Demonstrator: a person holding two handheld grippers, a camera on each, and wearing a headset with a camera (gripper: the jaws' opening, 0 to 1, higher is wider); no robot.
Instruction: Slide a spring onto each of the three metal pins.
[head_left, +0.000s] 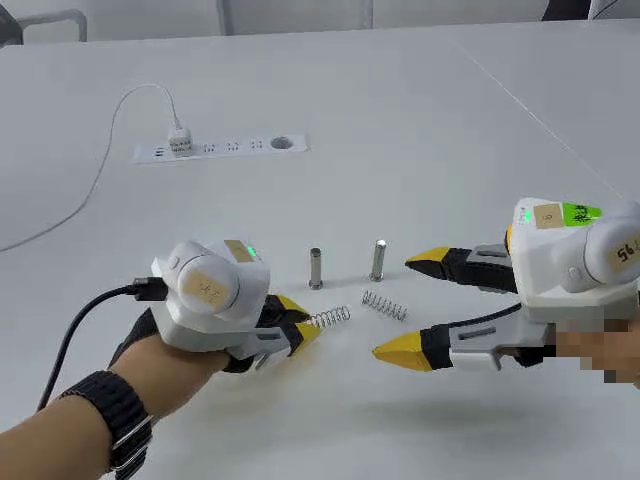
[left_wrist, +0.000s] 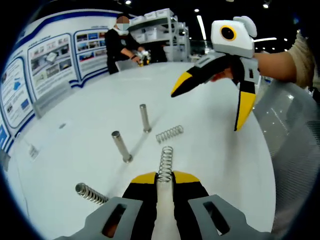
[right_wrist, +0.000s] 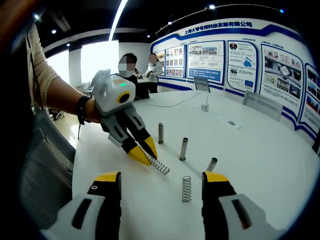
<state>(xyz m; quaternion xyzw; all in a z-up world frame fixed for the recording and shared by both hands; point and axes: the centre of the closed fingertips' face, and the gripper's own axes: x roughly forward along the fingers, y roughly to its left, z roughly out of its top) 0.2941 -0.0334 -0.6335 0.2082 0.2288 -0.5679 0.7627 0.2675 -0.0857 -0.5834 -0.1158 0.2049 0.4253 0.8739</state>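
My left gripper (head_left: 300, 328) is clenching a coiled steel spring (head_left: 331, 318), my right gripper (head_left: 392, 306) is gaping wide; the left gripper view is catching a spring-sleeved metal pin (left_wrist: 90, 194).

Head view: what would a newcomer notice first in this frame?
The left gripper pinches a spring by one end, low and centre-left on the white table. Facing it, the right gripper gapes wide at a loose spring lying flat; two bare pins stand upright just behind.

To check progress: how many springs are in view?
3 springs: a held spring in the left gripper, a loose spring on the table, a fitted spring on a pin.
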